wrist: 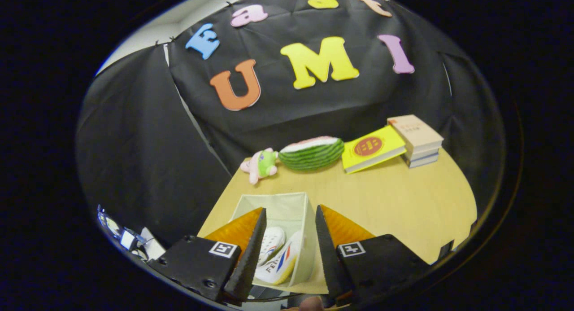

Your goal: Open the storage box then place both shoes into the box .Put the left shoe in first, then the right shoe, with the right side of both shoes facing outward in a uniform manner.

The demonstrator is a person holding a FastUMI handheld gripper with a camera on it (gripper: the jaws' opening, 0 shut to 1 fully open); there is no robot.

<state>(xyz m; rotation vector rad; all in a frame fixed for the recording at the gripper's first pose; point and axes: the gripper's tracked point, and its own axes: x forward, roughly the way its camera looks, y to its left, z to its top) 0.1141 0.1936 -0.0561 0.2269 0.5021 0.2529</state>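
Storage box (287, 203): open, on worktop (394, 199), just ahead of tongs (290, 221).
Shoes (278, 255): two, inside the box, between the fingers.
Tongs: spread apart, gripping nothing.
Handling: likely final check; confirm both face alike, then lift away straight, clear of the box wall.

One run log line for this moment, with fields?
gripper: open, holds nothing | storage box: open, between fingers | shoes: both inside box | table: beyond, toys and books
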